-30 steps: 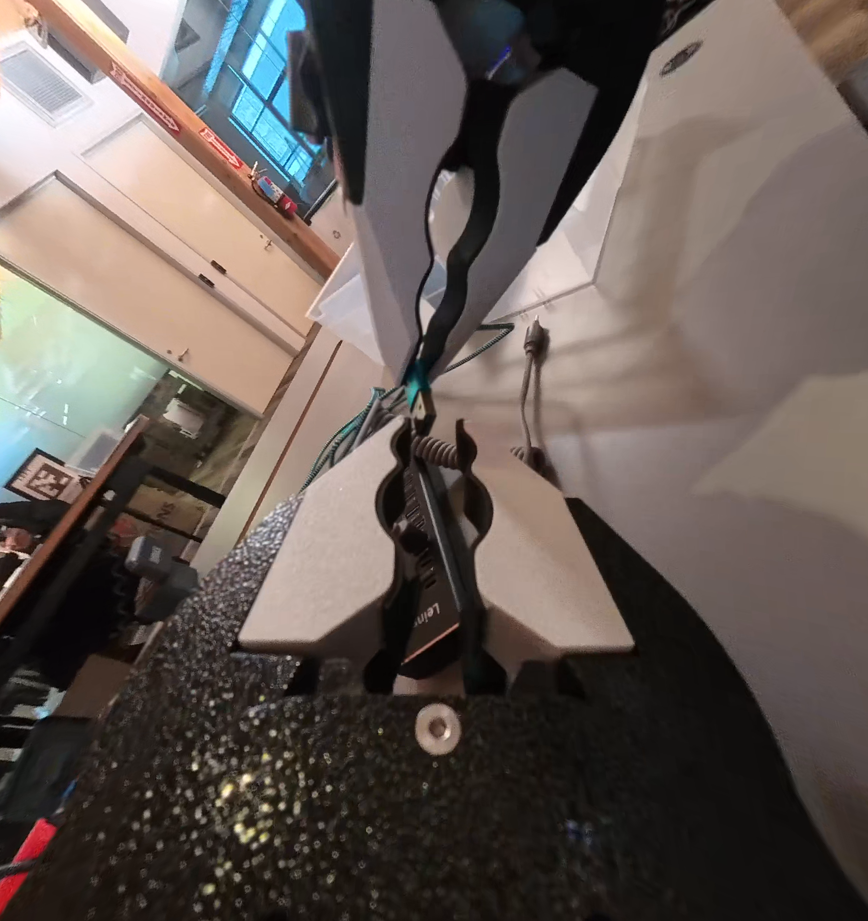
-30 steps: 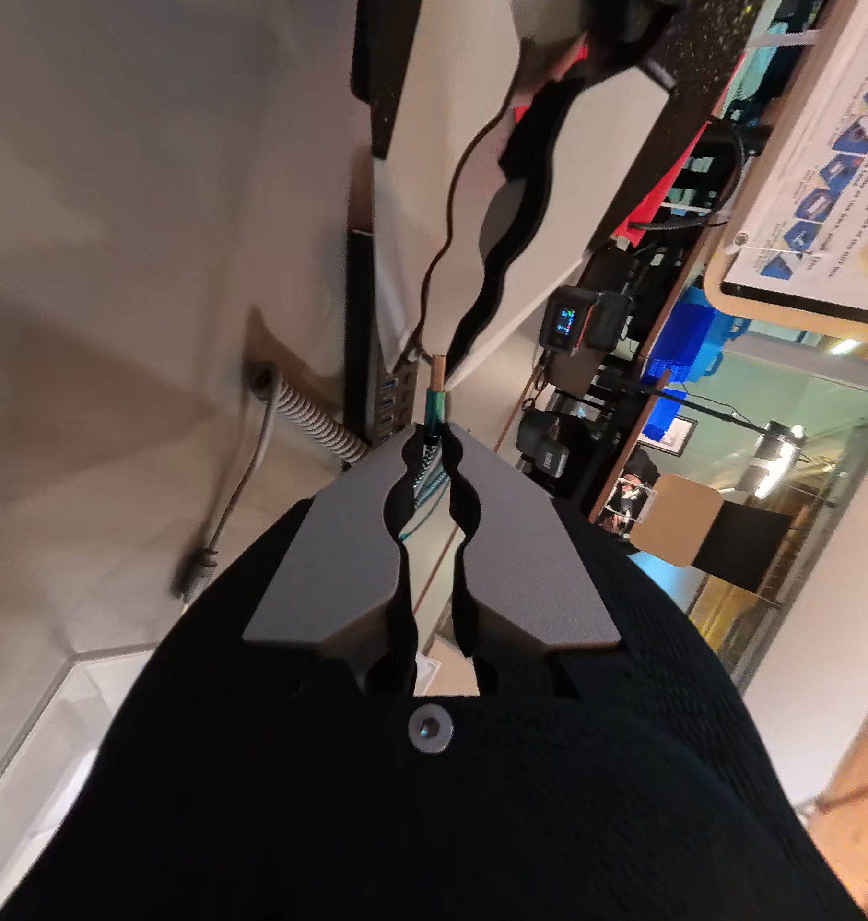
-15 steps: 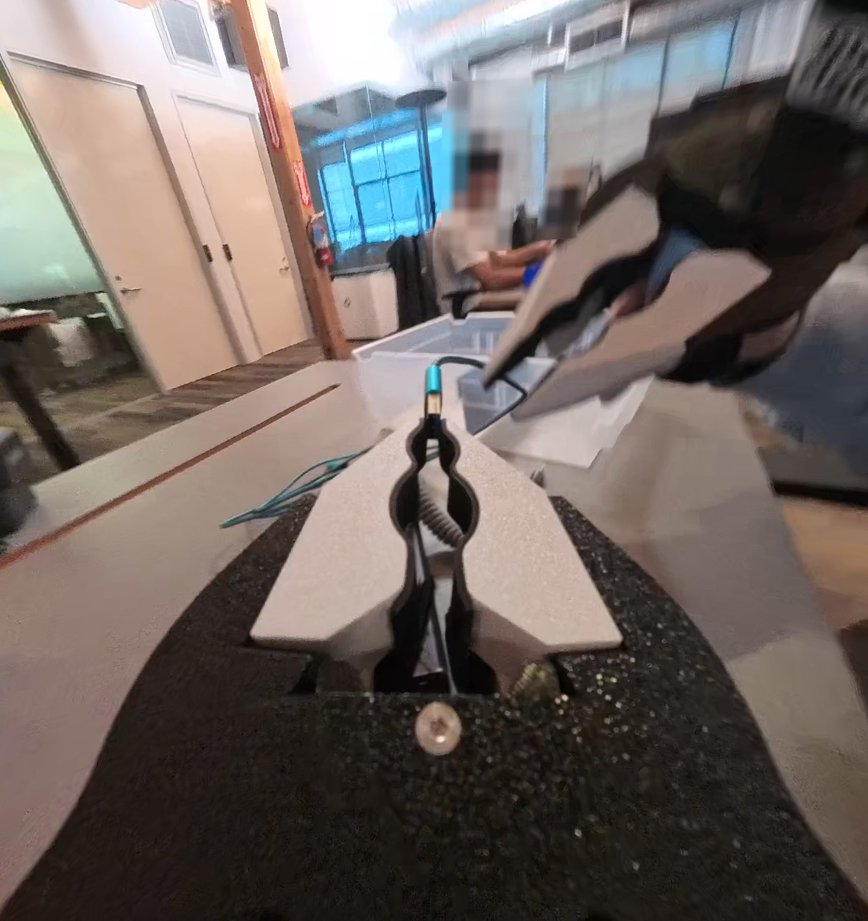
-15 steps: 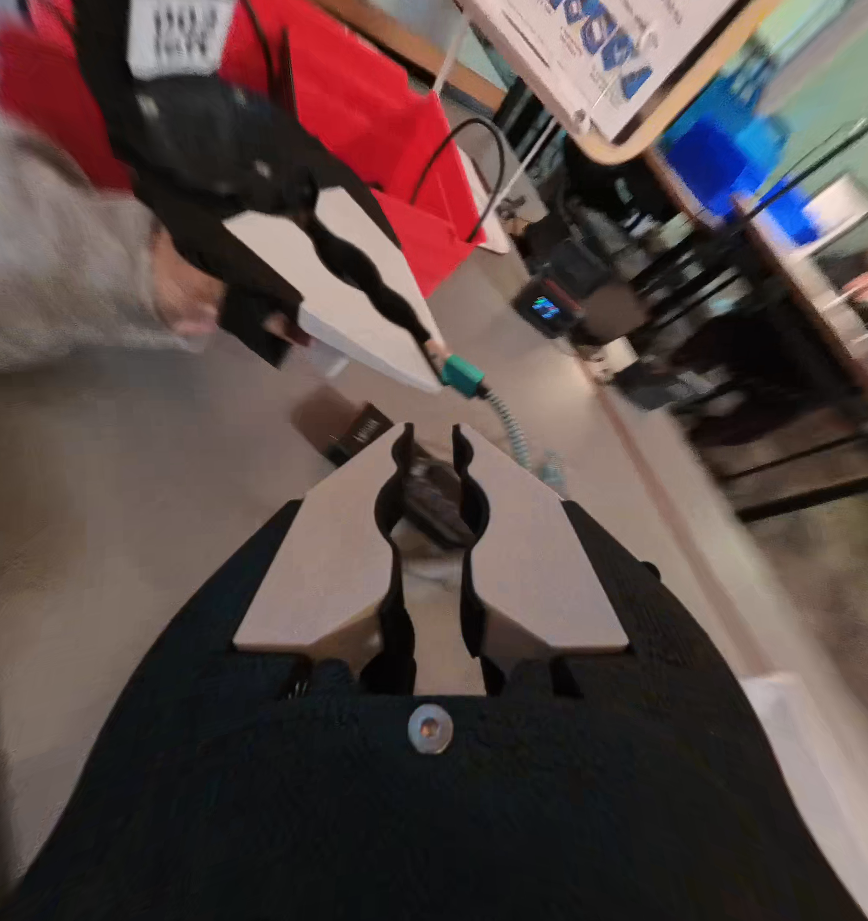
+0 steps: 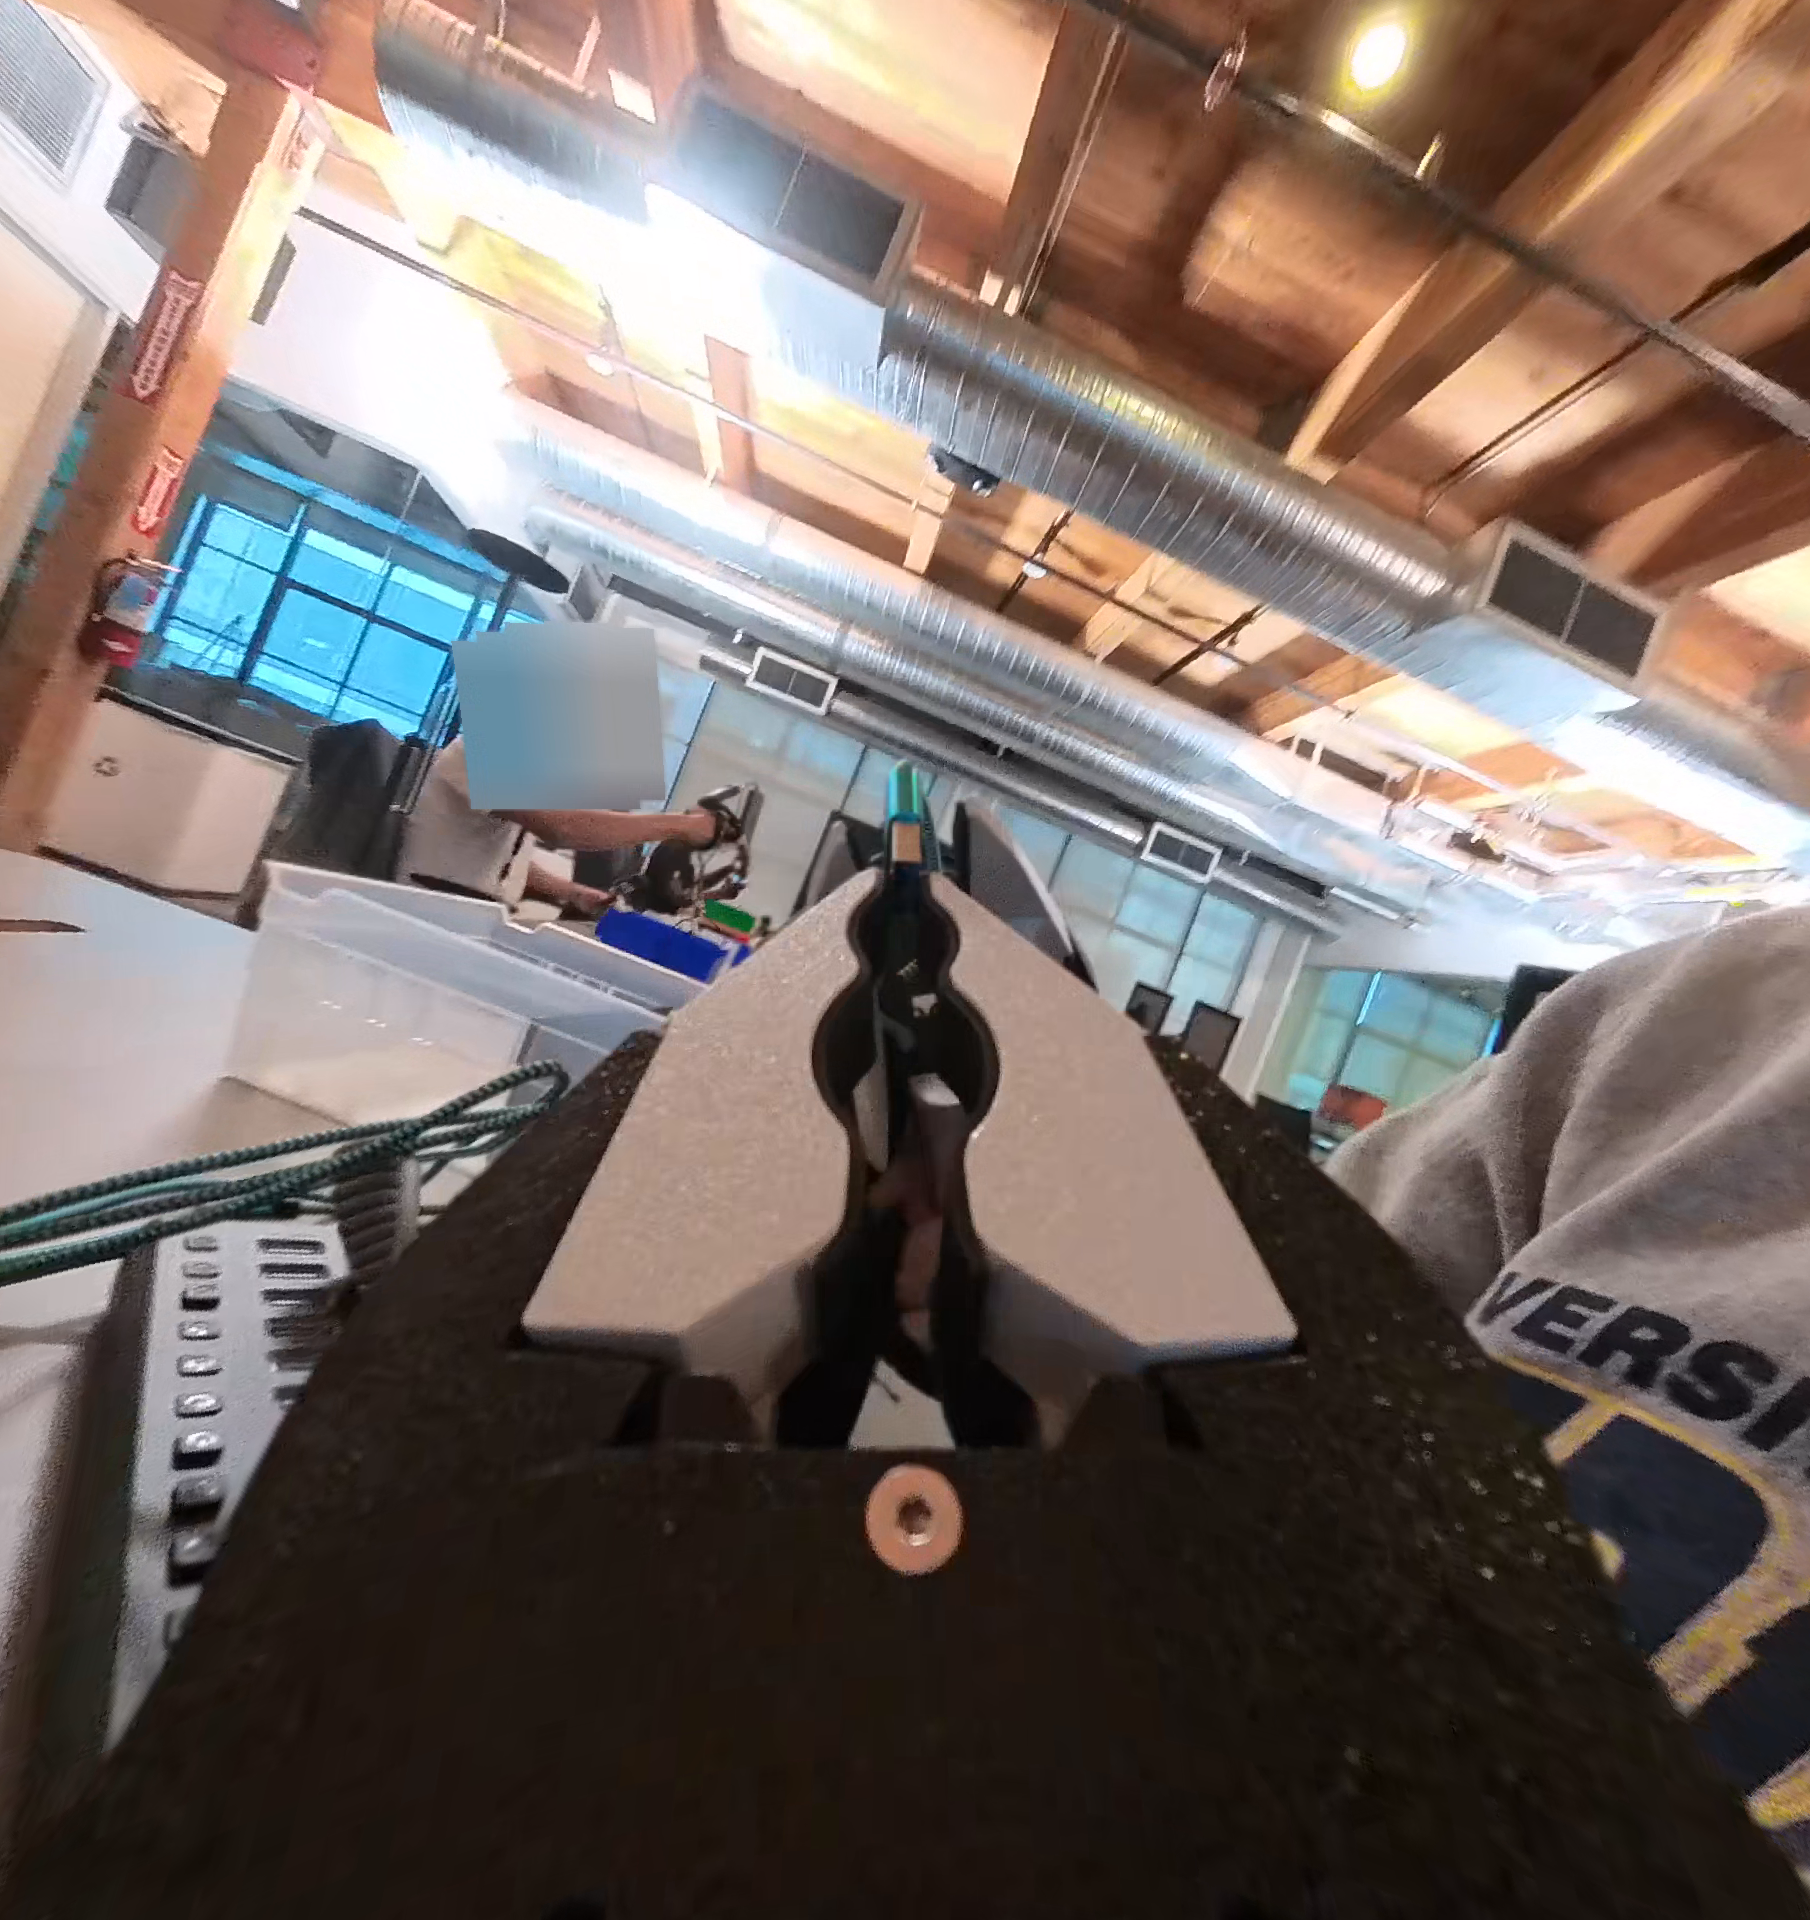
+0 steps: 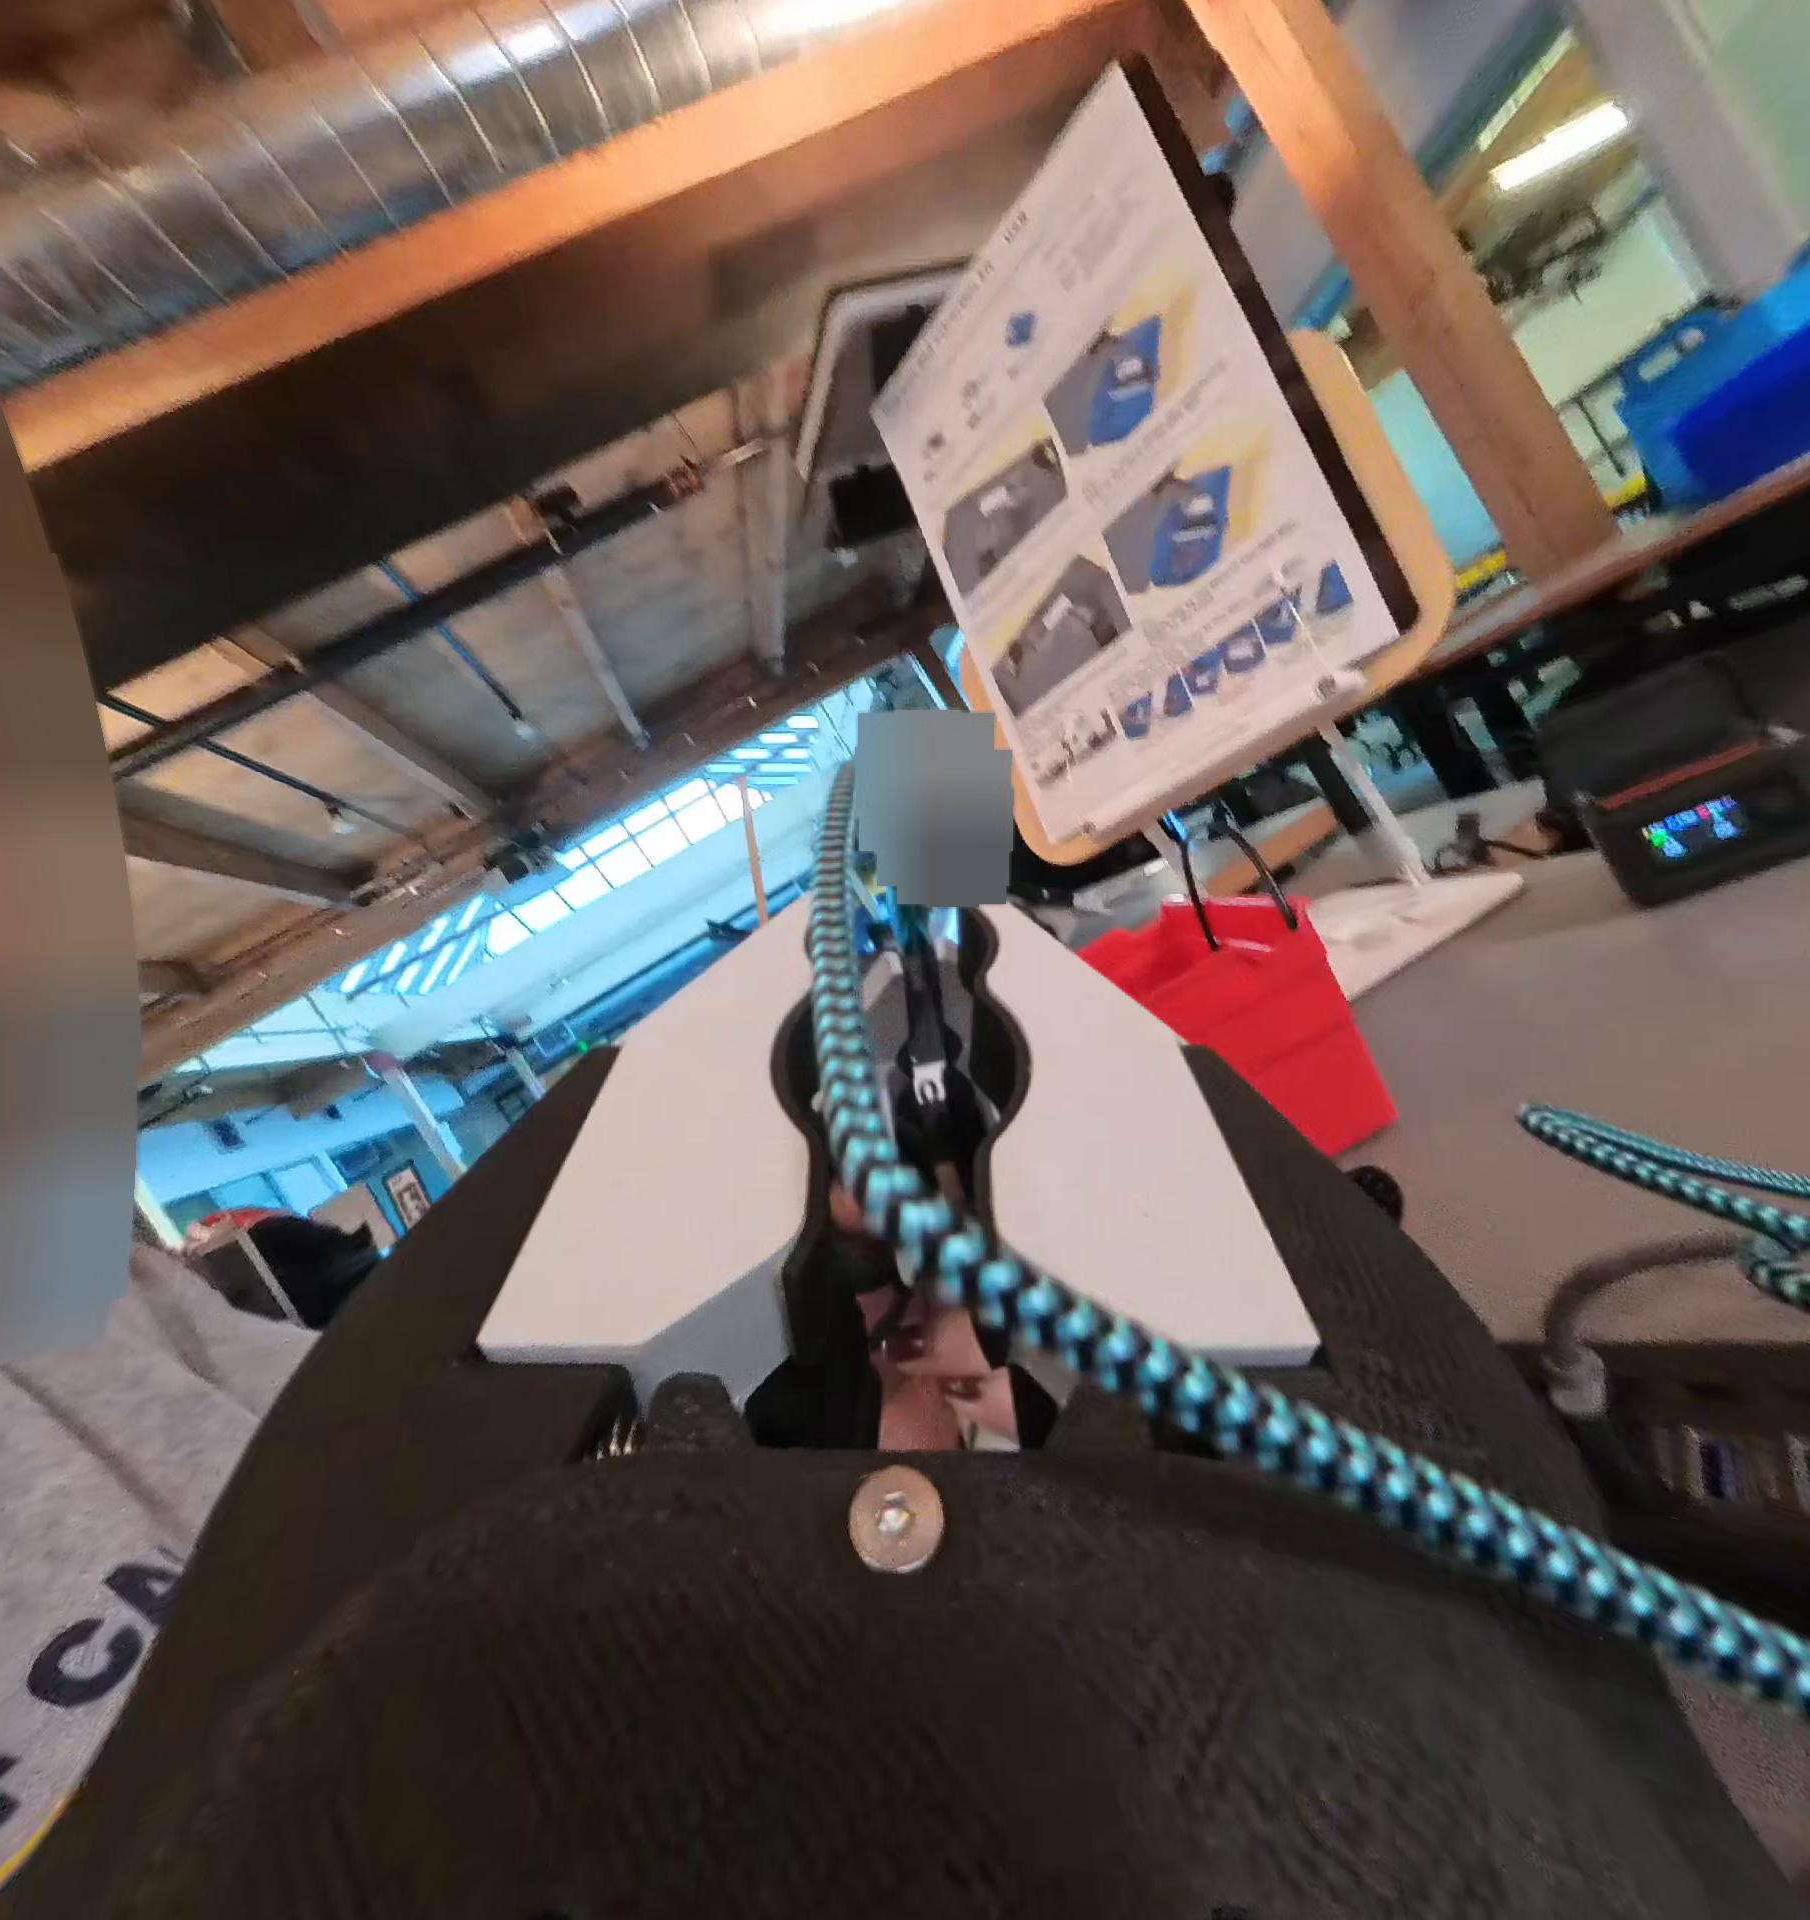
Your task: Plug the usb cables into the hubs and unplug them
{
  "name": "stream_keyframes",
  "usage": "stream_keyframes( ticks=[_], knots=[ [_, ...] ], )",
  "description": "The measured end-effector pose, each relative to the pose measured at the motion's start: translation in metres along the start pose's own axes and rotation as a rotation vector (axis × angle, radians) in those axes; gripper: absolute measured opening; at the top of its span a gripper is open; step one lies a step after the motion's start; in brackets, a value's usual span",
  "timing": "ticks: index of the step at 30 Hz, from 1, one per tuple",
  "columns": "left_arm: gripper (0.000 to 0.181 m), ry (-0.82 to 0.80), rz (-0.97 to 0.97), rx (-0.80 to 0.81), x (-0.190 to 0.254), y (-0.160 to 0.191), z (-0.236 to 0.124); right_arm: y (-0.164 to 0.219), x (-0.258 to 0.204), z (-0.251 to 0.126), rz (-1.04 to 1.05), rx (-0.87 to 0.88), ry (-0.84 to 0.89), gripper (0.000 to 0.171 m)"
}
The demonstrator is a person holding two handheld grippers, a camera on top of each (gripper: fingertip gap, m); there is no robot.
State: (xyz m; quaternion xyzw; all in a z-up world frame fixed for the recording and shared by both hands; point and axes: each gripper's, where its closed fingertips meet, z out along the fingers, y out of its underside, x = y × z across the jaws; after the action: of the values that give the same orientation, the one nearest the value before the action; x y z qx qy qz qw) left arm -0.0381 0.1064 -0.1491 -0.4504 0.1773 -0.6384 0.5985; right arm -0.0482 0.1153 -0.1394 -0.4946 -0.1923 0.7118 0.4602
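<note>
My left gripper points up toward the ceiling and is shut on a teal USB plug, which sticks out past its fingertips. The plug's teal braided cable loops over the table at the left. A black USB hub lies low on the left beside the gripper. My right gripper is open. The braided cable drapes over its body and runs up through the gap between its fingers without being pinched. The hub's port row shows at the lower right of the right wrist view.
A clear plastic bin stands on the table at the left. A red bag, a picture board on a stand and a black power unit stand at the right. A grey sweatshirt is close on the right. The grippers are tip to tip, or close to it. The black USB hub is about equally far from each gripper, around 20 cm.
Both grippers have swung upward, away from the table. The left stays shut on the teal plug. The cable now lies across the open right gripper, which was empty half a second ago.
</note>
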Motion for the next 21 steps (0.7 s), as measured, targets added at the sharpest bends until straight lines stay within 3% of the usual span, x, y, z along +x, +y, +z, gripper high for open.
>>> stream_keyframes(
  ticks=[4,10,12,17,18,20,21],
  knots=[
    [0.001,0.041,-0.030,-0.011,0.003,0.001,0.001,0.000,-0.003,0.002,-0.096,-0.002,0.004,0.006],
    [0.001,0.060,-0.032,-0.035,0.004,0.006,0.002,0.001,-0.004,-0.002,-0.179,-0.052,-0.002,0.006],
    [0.001,0.058,-0.051,-0.039,0.003,0.009,0.002,-0.001,-0.006,-0.002,-0.161,-0.044,-0.022,0.013],
    [0.003,0.009,-0.056,-0.086,-0.006,0.015,0.003,-0.002,0.006,-0.006,-0.199,-0.059,0.051,0.005],
    [0.014,-0.044,-0.031,-0.133,-0.013,0.019,0.001,-0.005,0.012,-0.008,-0.218,-0.058,0.092,0.005],
    [0.060,-0.246,0.092,-0.328,-0.041,0.035,-0.008,-0.007,0.035,-0.016,-0.253,-0.103,0.224,0.005],
    [0.068,-0.343,0.195,-0.436,-0.053,0.043,-0.015,-0.006,0.049,-0.022,-0.287,-0.147,0.307,0.005]
  ],
)
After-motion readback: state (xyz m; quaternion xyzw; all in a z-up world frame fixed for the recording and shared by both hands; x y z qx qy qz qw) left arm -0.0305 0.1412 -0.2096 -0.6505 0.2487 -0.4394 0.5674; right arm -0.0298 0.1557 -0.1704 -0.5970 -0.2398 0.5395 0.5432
